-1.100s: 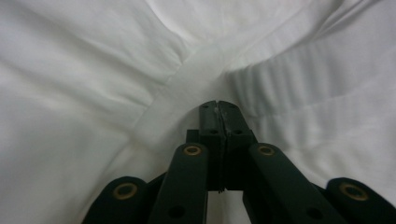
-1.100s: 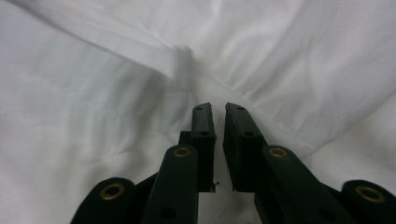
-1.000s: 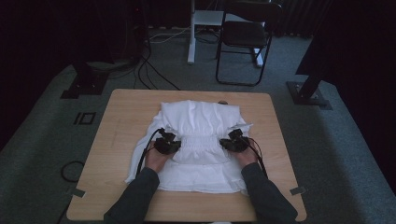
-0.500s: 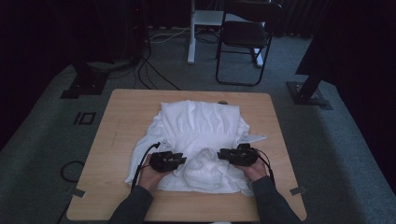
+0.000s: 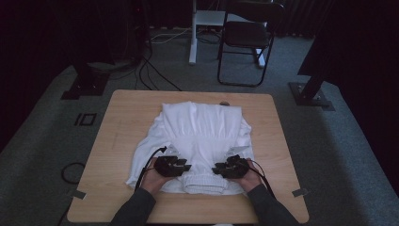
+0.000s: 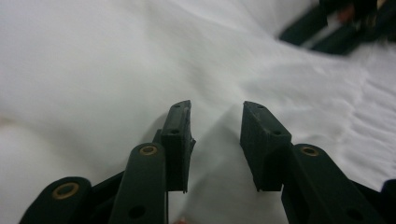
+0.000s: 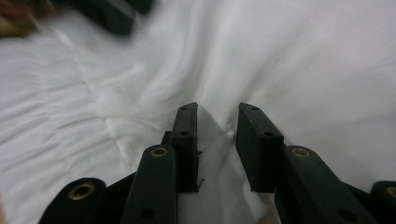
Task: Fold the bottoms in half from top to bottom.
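Note:
A white garment (image 5: 202,125) lies spread on the wooden table (image 5: 117,127), with a ribbed edge (image 5: 202,182) near the front. My left gripper (image 5: 187,166) (image 6: 215,112) rests low on the cloth at the front left and points right. Its jaws have just been opening and stand apart over the fabric. My right gripper (image 5: 217,169) (image 7: 212,114) faces it from the right. Its jaws have opened too, and a small fold of cloth rises between them without being pinched. Each gripper view also catches the other gripper, blurred, at its top edge.
A small dark object (image 5: 225,103) lies at the table's far edge. Behind the table stand a black chair (image 5: 244,42) and a white stand (image 5: 193,33). Cables (image 5: 155,70) run over the floor, and dark stand bases (image 5: 84,87) (image 5: 310,94) flank the table.
Both grippers came from the garment's middle toward the front edge, pulling cloth with them. Their jaws opened and let the cloth go; it now lies flatter at the front.

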The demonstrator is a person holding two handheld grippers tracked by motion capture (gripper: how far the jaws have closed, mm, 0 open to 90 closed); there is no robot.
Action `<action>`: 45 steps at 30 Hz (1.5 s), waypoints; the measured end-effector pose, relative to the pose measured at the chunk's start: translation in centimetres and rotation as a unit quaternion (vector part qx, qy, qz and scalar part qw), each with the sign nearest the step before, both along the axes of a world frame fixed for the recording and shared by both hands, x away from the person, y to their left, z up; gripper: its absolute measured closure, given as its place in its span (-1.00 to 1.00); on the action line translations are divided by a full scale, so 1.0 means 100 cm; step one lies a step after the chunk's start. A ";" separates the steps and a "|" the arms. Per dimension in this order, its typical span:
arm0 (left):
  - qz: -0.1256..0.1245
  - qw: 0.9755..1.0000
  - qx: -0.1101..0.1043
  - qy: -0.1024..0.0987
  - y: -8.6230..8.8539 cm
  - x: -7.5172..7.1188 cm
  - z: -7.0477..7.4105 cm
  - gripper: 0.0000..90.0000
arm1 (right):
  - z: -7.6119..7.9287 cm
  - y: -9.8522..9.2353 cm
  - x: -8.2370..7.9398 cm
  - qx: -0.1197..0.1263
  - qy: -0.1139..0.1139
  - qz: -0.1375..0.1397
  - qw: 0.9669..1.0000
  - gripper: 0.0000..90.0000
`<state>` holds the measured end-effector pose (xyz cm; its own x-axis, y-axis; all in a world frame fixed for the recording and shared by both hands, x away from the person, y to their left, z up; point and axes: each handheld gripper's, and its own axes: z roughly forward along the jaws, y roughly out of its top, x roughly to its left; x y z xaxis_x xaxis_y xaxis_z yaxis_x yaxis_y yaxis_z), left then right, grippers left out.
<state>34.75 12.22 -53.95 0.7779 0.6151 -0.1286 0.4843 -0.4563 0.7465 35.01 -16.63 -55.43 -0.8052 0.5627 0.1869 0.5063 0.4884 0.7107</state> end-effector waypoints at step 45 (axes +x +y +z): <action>0.102 0.994 -0.003 -0.033 0.016 -0.009 0.010 0.20 | -0.010 -0.017 0.014 0.014 -0.046 -0.106 0.993 0.20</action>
<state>33.81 13.87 -52.90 0.6442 0.7601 -0.0855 0.5160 -0.3494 0.7821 36.45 -18.30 -56.42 -0.6837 0.7168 0.1369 0.5285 0.3571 0.7702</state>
